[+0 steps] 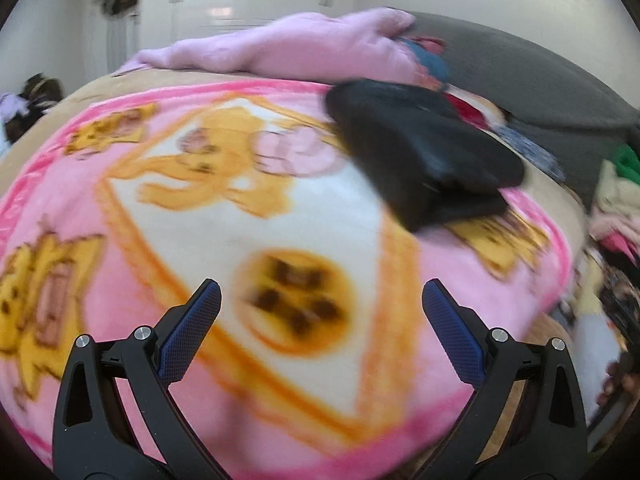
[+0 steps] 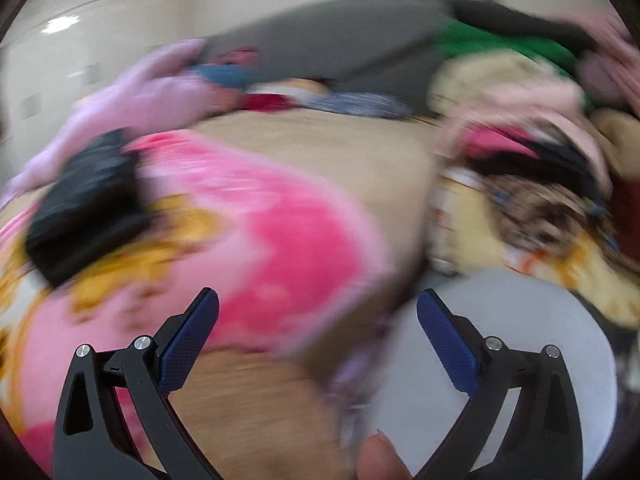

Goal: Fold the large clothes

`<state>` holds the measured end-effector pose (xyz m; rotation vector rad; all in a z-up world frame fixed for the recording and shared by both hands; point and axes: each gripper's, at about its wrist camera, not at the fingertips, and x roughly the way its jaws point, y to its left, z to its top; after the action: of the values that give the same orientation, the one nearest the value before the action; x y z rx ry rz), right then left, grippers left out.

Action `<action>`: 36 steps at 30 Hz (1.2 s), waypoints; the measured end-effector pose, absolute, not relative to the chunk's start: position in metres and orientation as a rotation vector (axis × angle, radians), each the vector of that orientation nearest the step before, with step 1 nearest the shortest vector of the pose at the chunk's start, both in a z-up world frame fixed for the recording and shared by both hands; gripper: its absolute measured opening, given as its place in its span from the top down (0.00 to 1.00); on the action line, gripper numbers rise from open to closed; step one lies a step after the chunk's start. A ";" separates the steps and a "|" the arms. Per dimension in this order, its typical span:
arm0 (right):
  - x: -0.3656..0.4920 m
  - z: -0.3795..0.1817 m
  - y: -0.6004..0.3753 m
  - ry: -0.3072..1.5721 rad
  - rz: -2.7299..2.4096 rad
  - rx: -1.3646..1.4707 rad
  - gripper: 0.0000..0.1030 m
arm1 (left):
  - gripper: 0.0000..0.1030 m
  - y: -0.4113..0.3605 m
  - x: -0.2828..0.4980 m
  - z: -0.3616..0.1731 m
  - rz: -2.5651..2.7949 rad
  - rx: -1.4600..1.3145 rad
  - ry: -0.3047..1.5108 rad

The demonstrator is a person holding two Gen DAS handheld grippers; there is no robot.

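Note:
A folded black garment (image 1: 428,156) lies on the pink cartoon blanket (image 1: 224,208) that covers the bed, toward its far right. My left gripper (image 1: 320,292) is open and empty, hovering above the blanket's middle, short of the garment. In the right wrist view the same black garment (image 2: 88,204) lies at the left on the blanket (image 2: 288,220). My right gripper (image 2: 318,300) is open and empty, above the blanket's right edge. Both views are blurred.
A lilac fleece (image 1: 288,44) lies across the far side of the bed by a grey headboard (image 1: 520,64). A pile of mixed clothes (image 2: 520,128) sits at the right, with a white round surface (image 2: 500,340) below it. A fingertip (image 2: 380,456) shows at the bottom.

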<state>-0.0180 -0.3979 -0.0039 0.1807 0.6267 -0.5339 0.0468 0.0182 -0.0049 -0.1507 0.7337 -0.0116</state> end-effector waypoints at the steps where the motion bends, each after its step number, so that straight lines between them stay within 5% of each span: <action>1: -0.019 -0.009 -0.417 0.641 -0.609 0.196 0.04 | 0.08 0.038 0.054 -0.002 0.036 -0.158 0.732; 9: -0.078 -0.082 -0.598 0.863 -1.164 0.475 0.04 | 0.08 0.254 0.093 0.000 0.491 -0.173 0.789; 18: -0.094 -0.087 -0.602 0.812 -1.138 0.555 0.04 | 0.08 0.489 0.113 -0.059 0.929 -0.230 0.965; 25: -0.093 -0.087 -0.604 0.813 -1.136 0.557 0.04 | 0.08 0.529 0.073 -0.068 0.719 -0.574 0.809; 36: -0.093 -0.087 -0.603 0.813 -1.136 0.557 0.04 | 0.08 0.522 0.093 -0.075 0.781 -0.469 0.898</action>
<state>-0.0931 -0.6027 -0.0874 0.5567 0.8132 -1.1360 0.0930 0.5220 -0.0754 -0.4689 0.8978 0.7811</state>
